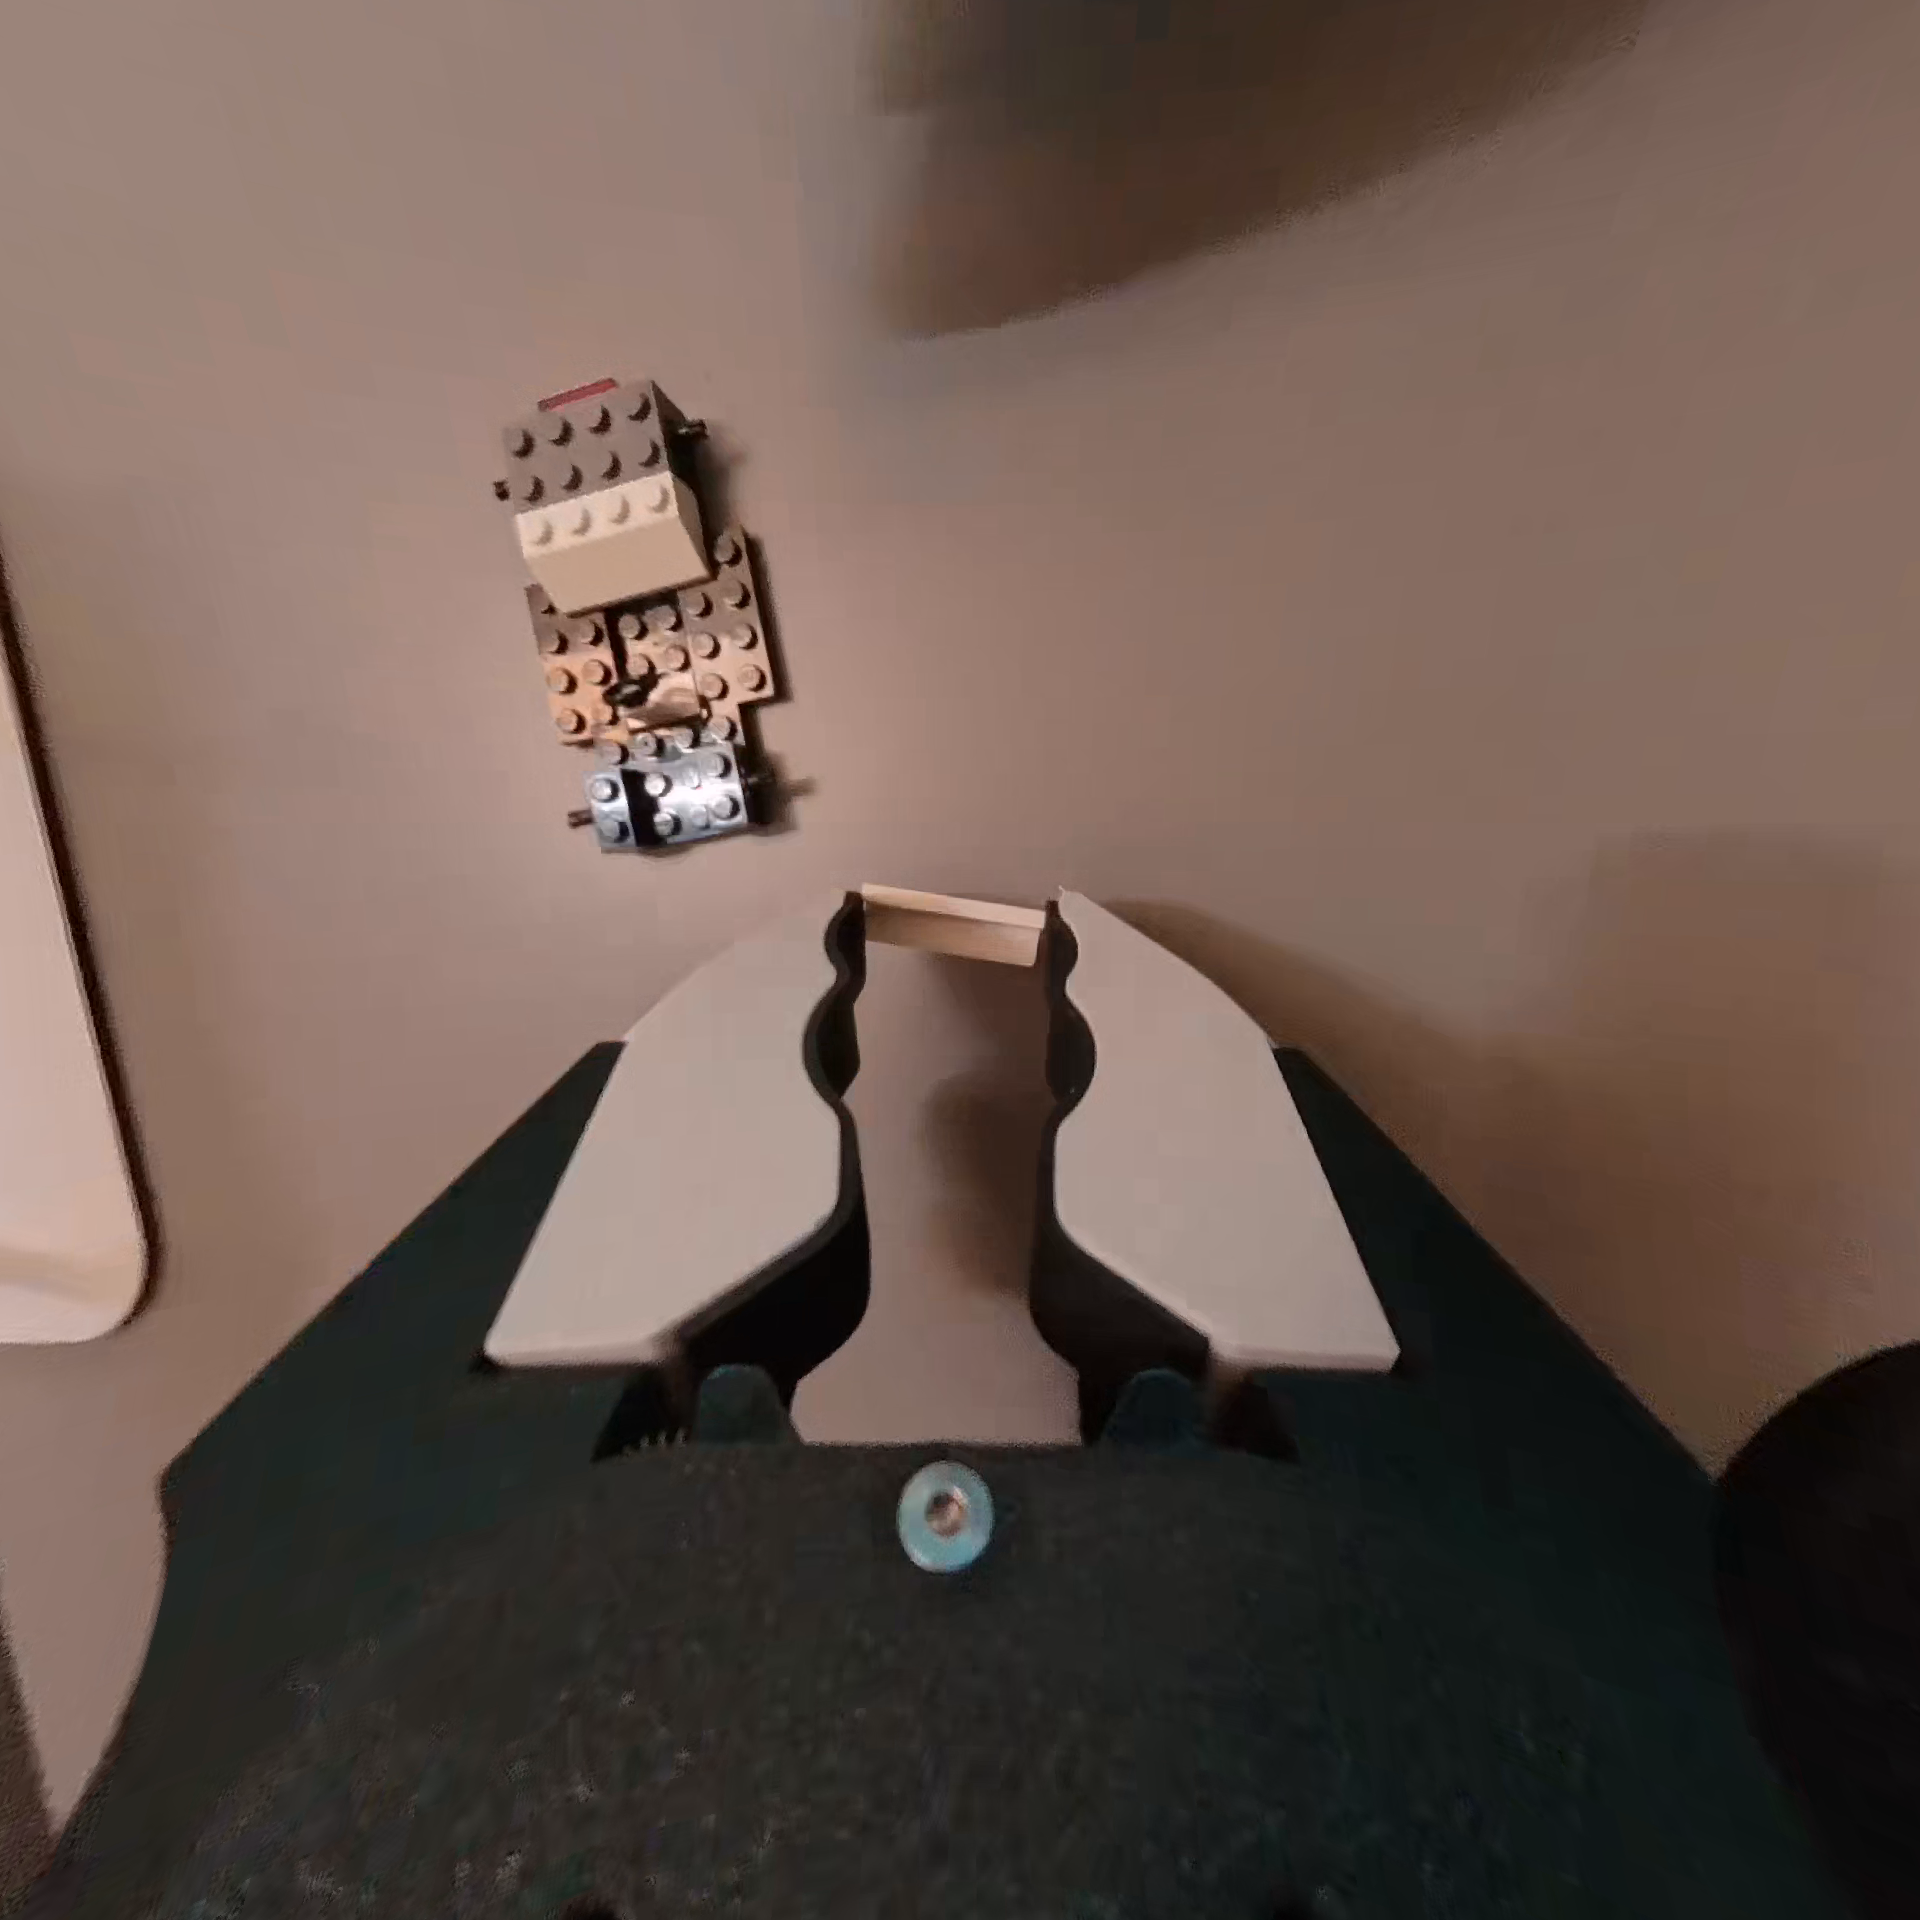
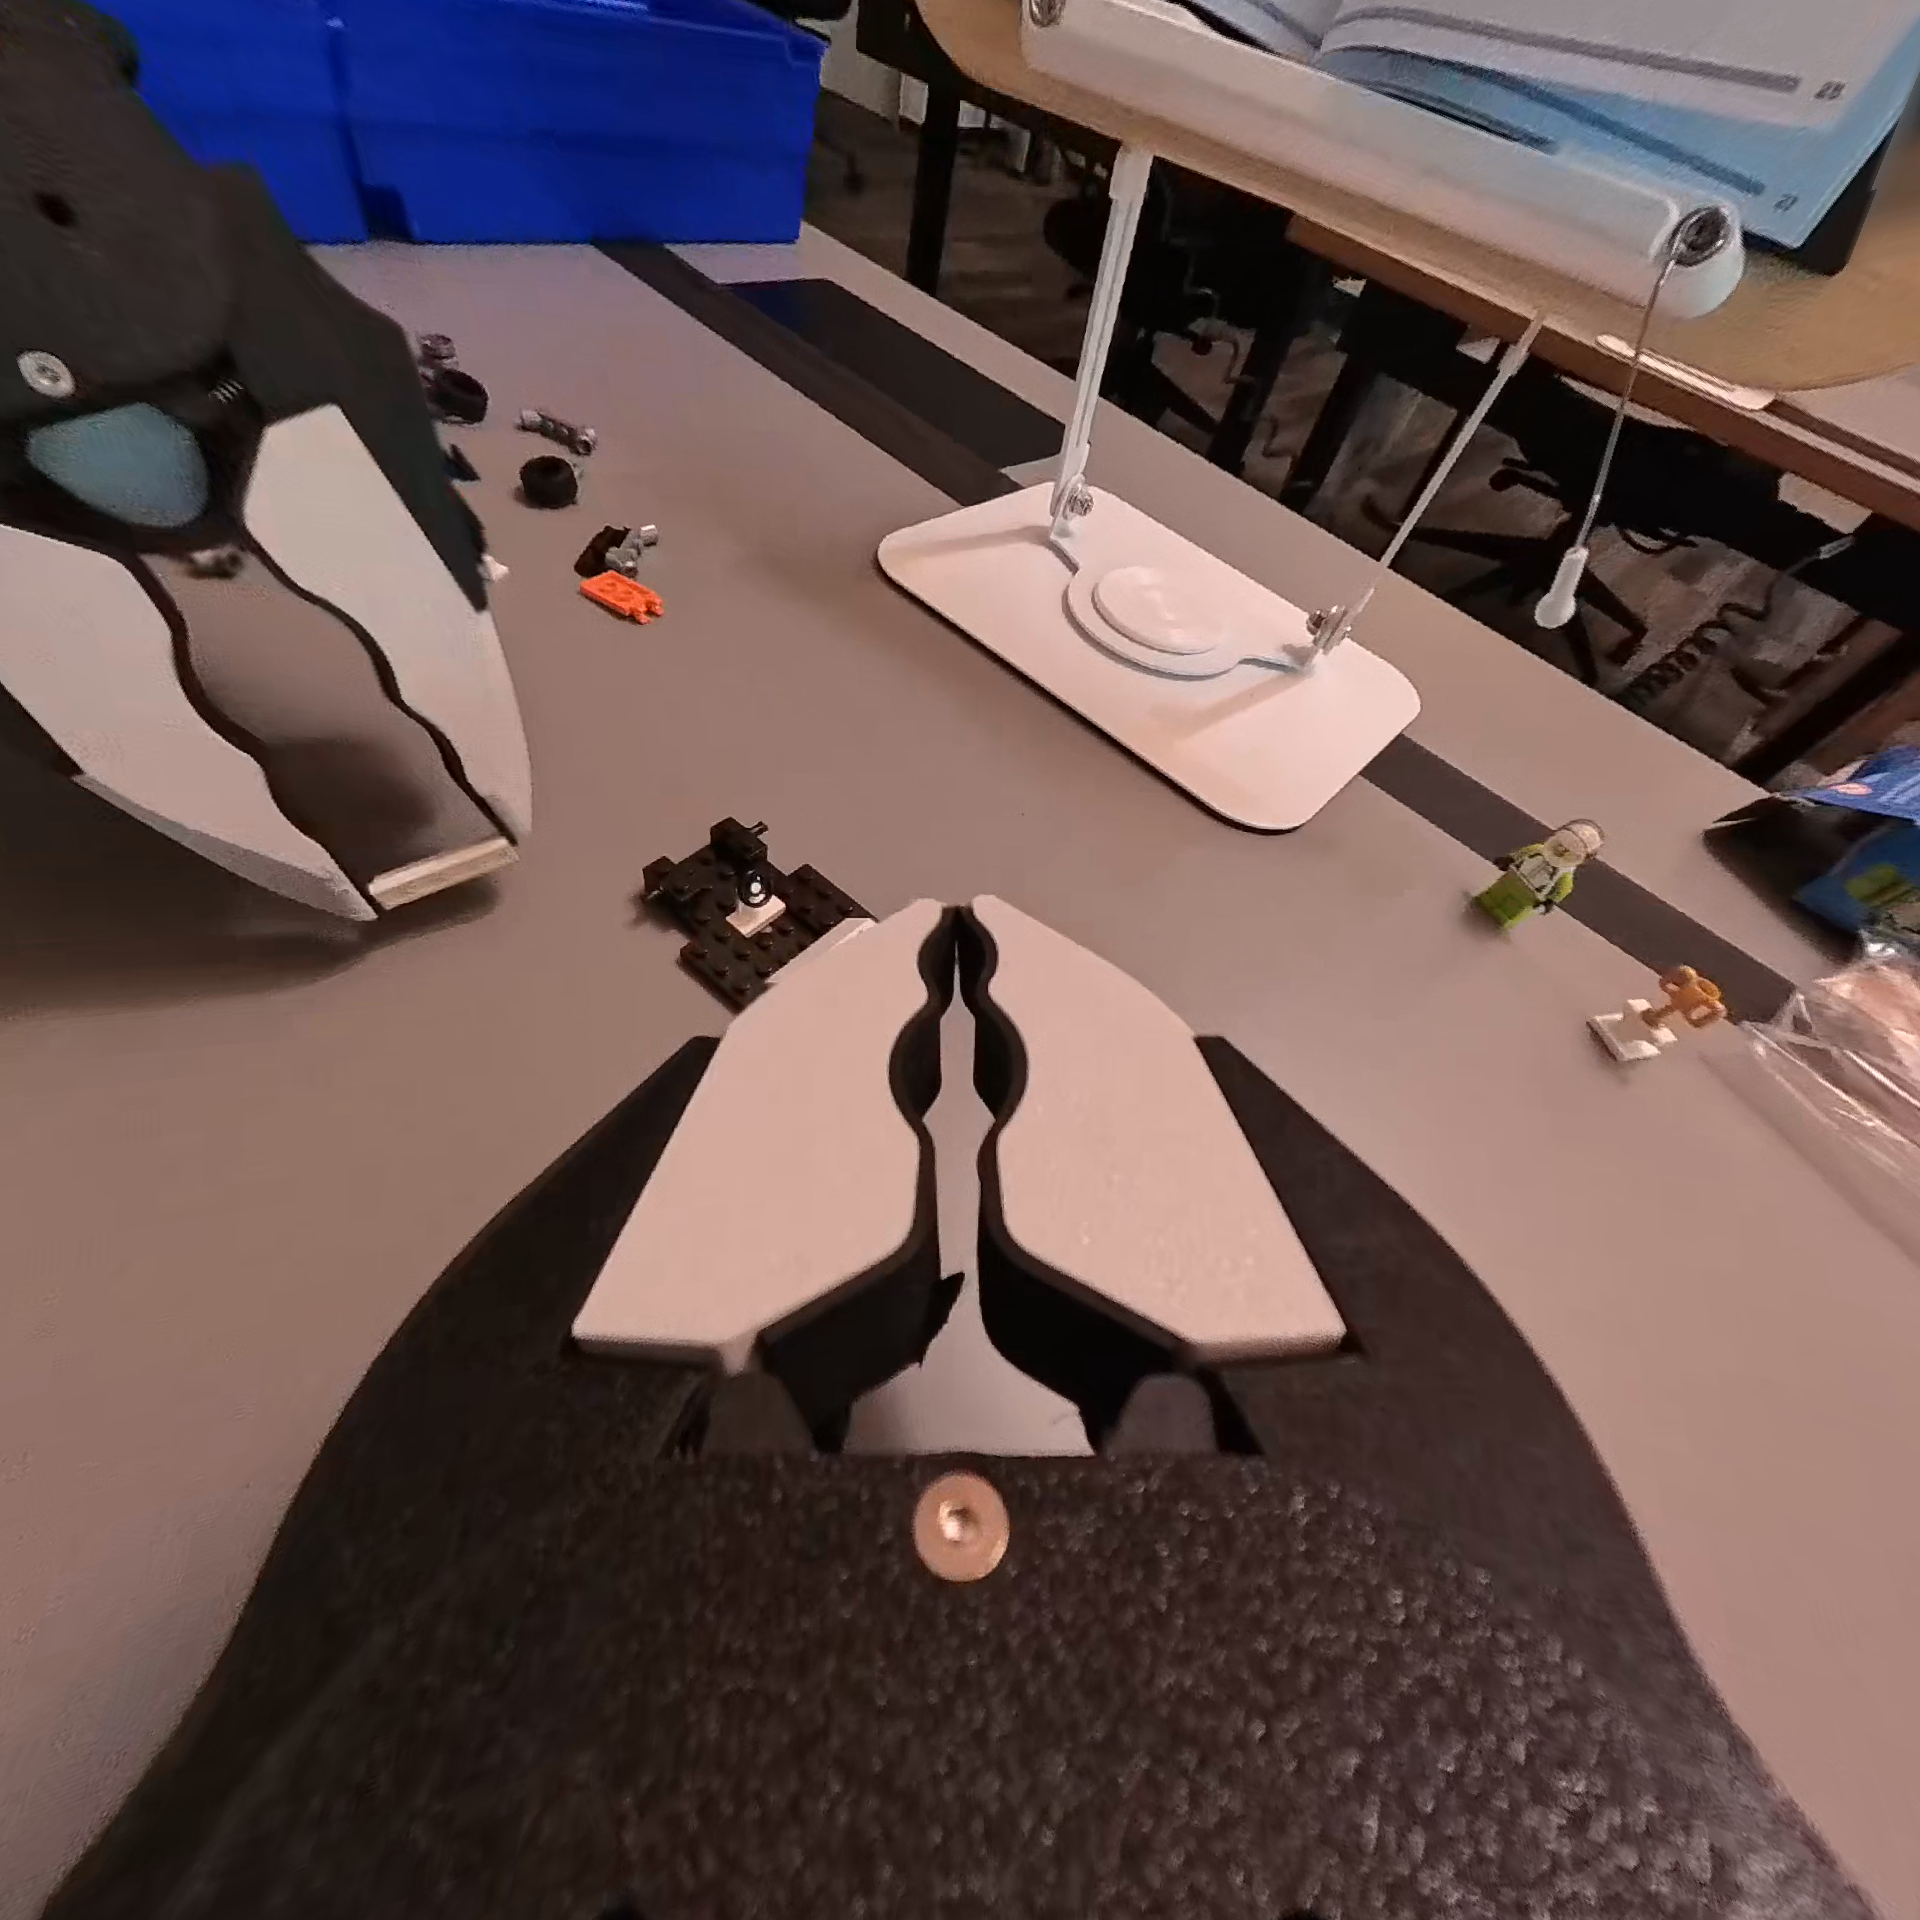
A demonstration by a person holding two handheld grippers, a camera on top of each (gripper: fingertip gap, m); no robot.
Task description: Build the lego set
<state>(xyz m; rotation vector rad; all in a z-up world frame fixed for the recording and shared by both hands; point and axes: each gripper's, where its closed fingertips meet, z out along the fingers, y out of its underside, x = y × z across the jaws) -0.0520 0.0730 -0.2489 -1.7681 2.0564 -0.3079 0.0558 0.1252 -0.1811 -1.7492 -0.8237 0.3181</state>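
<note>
Above table point(image 2: 1039, 790), left gripper point(image 1: 954, 925) fingers clamp white plate point(image 1: 951, 938); right gripper point(image 2: 961, 914) fingers together

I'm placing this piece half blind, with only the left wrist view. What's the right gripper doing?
Observer: The right gripper is shut with nothing visible between its fingers, close by the lego model.
Operator: My left gripper holds the white piece. Any loose parts around?
Observer: Yes, an orange plate and a black tyre lie beyond the left gripper.
Operator: Anything else?
Observer: A green minifigure stands off to the right.
</note>
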